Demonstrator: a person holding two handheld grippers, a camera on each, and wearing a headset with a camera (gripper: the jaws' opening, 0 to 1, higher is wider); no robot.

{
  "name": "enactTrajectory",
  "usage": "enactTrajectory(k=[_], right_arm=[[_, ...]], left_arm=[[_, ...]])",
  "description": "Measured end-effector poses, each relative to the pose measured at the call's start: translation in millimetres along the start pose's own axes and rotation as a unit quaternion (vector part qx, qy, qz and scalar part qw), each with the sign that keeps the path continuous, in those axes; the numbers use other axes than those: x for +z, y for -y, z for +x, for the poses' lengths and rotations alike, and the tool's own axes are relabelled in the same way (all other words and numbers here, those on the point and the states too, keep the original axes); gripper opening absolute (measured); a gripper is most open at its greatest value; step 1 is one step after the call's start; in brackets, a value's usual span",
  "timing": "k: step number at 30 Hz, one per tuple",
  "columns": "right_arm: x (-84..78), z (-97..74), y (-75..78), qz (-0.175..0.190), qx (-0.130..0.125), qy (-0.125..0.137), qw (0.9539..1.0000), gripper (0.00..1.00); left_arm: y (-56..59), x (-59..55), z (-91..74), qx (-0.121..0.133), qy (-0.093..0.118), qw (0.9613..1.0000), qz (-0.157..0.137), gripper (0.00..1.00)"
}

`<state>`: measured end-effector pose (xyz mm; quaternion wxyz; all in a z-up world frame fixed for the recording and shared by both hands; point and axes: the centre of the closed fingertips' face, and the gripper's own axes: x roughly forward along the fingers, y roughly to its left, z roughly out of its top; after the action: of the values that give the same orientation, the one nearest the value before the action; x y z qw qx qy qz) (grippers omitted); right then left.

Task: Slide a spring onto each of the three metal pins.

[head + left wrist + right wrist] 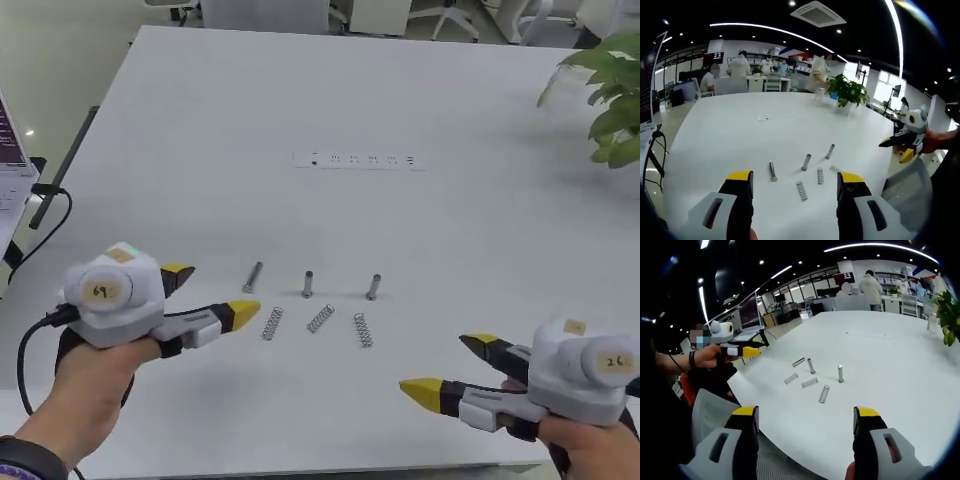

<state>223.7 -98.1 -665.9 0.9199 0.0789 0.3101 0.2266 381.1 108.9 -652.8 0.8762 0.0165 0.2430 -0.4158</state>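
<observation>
Three pins sit in a row on the white table: the middle pin and the right pin are upright, while the left pin seems to lie on its side. Three springs lie flat just in front of the middle pin, none on a pin. The left gripper hovers left of the middle pin, its jaws spread and empty. The right gripper hovers to the right and nearer the person, its jaws likewise apart and holding nothing.
</observation>
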Motion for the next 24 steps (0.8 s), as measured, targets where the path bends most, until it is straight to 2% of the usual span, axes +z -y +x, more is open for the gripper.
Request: enactTrajectory(k=[5, 24], right_arm=[[-1.3, -1.7, 1.8, 0.006, -0.003, 0.001, 1.0000, 0.76], [-3.5, -0.4, 2.4, 0.011, -0.004, -0.003, 0.9999, 0.75]], left_arm=[[-6.0, 0.1, 7.9, 0.003, -0.004, 1.0000, 0.000, 0.63], [-15.6, -5.0, 34.3, -0.007, -0.026, 0.9996, 0.004, 0.61]])
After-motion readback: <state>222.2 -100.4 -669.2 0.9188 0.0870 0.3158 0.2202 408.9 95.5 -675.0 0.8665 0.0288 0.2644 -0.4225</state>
